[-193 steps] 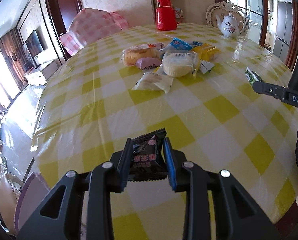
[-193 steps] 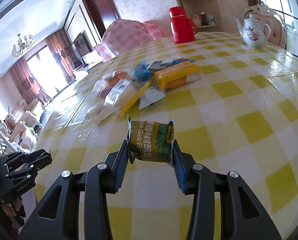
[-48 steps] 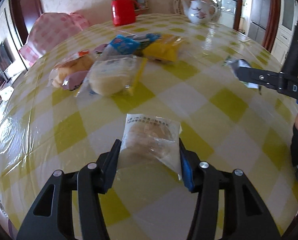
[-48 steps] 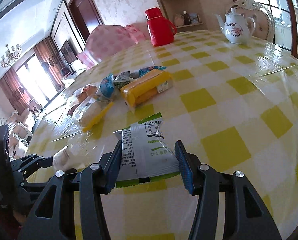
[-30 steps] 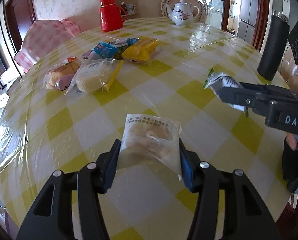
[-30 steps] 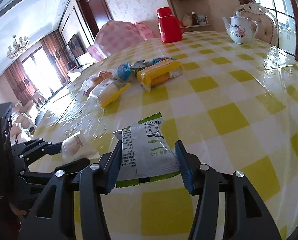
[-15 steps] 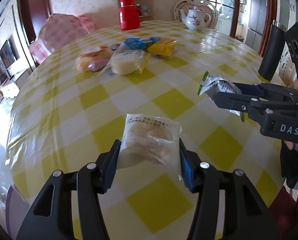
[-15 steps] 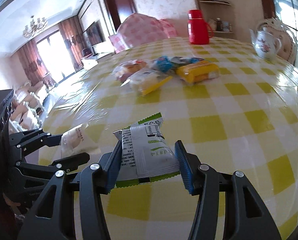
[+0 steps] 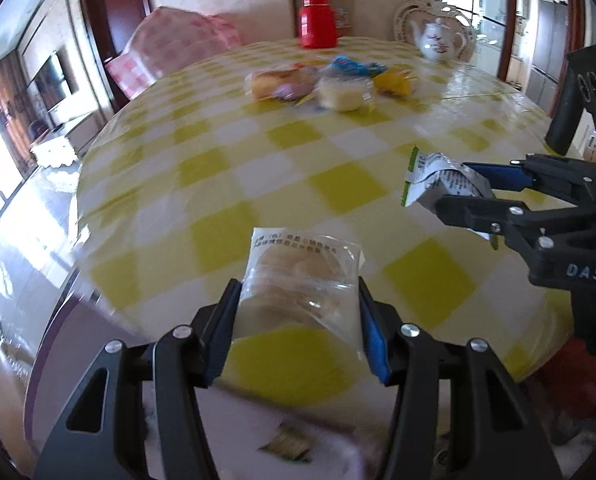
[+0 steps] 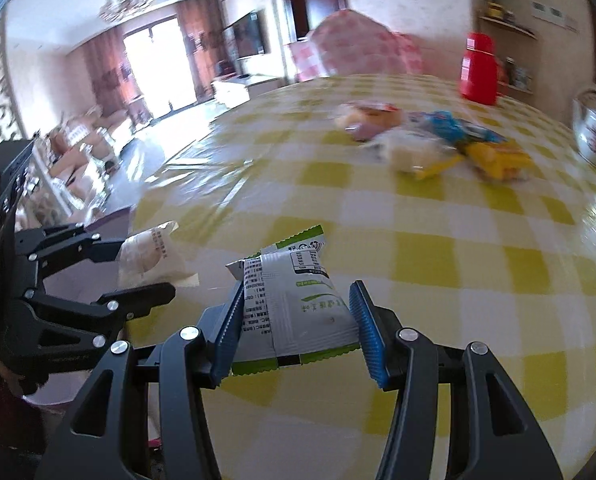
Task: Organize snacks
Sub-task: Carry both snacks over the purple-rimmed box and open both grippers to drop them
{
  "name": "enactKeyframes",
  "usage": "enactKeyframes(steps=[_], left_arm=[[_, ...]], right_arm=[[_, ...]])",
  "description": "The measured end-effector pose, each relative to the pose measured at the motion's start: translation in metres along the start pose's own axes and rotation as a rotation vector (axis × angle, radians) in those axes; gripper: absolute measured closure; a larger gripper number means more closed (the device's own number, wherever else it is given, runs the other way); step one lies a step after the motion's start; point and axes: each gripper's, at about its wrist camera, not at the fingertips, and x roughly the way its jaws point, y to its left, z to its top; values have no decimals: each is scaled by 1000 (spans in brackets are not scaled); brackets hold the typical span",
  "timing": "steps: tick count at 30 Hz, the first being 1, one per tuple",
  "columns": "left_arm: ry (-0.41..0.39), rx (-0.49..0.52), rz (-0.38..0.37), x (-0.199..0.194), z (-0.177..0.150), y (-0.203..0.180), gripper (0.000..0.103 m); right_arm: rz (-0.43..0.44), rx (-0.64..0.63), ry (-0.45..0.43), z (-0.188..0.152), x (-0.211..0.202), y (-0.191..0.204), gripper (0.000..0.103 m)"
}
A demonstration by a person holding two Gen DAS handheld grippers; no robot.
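Over the yellow-checked table's (image 9: 226,236) near edge, the left gripper (image 9: 298,312) clamps a clear bun packet (image 9: 298,276), the right gripper (image 10: 294,316) a green-white sachet (image 10: 298,300), both carried back from the far snack pile (image 9: 330,84), seemingly toward a drop-off.

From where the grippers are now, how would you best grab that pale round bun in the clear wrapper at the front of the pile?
Take the pale round bun across its plump middle, from the near open side, jaws straddling its width. Its near face looks unobstructed, while the other snacks crowd behind and beside it. Both grippers are already full, so one must unload first.
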Motion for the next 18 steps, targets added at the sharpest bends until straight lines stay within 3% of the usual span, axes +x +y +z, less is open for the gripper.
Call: enactKeyframes(steps=[18], left_arm=[[96, -157, 166, -23, -75, 112, 47]], right_arm=[[227, -306, 81, -12, 23, 153, 51]])
